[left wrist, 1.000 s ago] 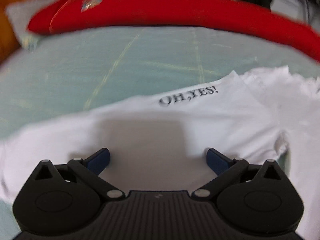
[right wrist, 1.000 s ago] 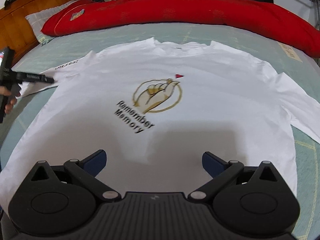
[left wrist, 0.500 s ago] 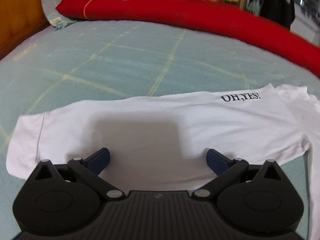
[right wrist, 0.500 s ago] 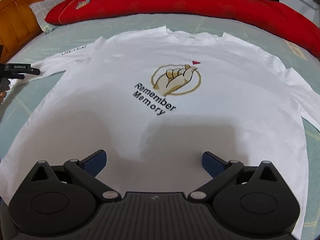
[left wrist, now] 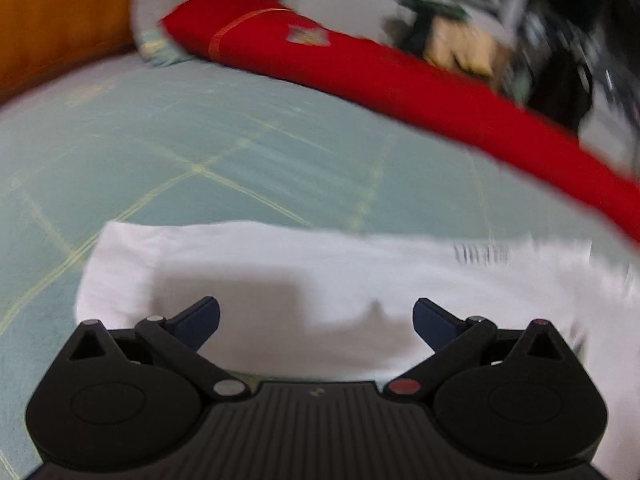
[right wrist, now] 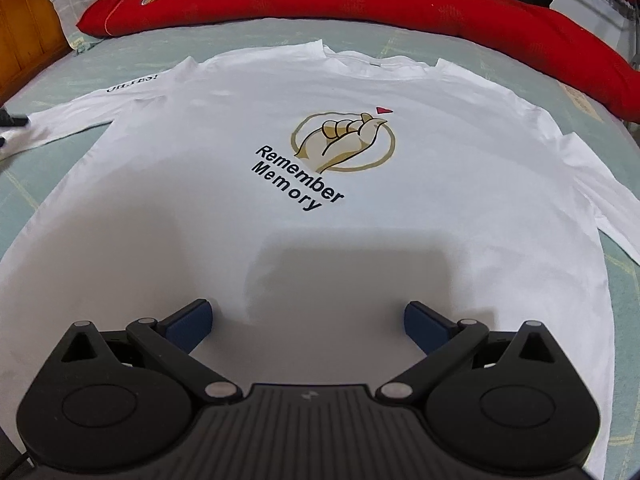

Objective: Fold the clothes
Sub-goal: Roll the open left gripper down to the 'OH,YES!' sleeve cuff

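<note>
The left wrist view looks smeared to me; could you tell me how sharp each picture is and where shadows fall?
Left wrist view: motion blur smears the red bolster and the sleeve lettering; only the left gripper is crisp, its shadow on the sleeve. Right wrist view: sharp, print readable, fisheye bending the bed's edges, the right gripper shadowing the white shirt.

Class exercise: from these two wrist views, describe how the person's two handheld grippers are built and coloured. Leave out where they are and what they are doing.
The left gripper and the right gripper look alike. Each has a matte black body, ribbed in the middle, between two rounded housings. Black link arms with silver pivot pins carry dark blue fingers. No cables or sleeves show.
</note>
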{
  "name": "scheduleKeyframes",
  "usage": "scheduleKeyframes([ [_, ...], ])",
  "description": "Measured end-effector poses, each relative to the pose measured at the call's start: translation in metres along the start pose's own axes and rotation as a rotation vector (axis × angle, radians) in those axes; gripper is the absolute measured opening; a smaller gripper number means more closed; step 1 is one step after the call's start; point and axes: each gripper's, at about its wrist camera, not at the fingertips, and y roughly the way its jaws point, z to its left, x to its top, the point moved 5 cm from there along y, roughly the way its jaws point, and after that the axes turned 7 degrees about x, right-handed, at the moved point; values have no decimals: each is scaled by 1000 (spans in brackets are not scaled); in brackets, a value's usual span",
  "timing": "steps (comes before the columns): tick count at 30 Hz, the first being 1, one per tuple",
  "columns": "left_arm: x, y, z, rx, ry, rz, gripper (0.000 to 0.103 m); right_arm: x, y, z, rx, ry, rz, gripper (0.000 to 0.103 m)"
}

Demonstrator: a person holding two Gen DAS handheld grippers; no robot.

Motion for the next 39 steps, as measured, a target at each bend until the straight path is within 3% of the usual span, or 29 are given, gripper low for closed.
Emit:
scheduleKeyframes([
  [2, 2, -2, 17, -19, -106, 15, 99, 0, 0, 0, -4, -2, -2, 103],
  [6, -8, -9, 42, -59, -220, 24, 95, -2, 0, 0, -3, -5, -17, 103],
  [12, -29, -12, 69, -181, -444, 35, 83, -2, -1, 0, -9, -9, -23, 103],
  [14, -32, -9, 74, -183, -480, 30, 73, -2, -1, 0, -11, -9, -25, 103],
  [16, -35, -2, 81, -191, -537, 38, 56, -2, -1, 1, -15, -12, -27, 103],
  [17, -37, 2, 85, -196, -568, 44, 53, -2, -1, 1, -17, -12, -28, 103],
  [19, -39, 7, 86, -211, -597, 49, 38, -1, -3, 2, -24, -9, -25, 103],
  [20, -40, 10, 85, -221, -609, 49, 36, 0, -3, 2, -28, -6, -24, 103],
  [23, -43, 17, 83, -262, -670, 50, 36, 1, -2, 4, -40, -4, -23, 103],
  [31, -48, 34, 82, -182, -735, 99, 41, -1, -2, 3, -37, -4, -34, 103],
  [39, -34, 49, 78, -120, -763, -2, 53, -2, -3, 3, -31, -11, -45, 103],
])
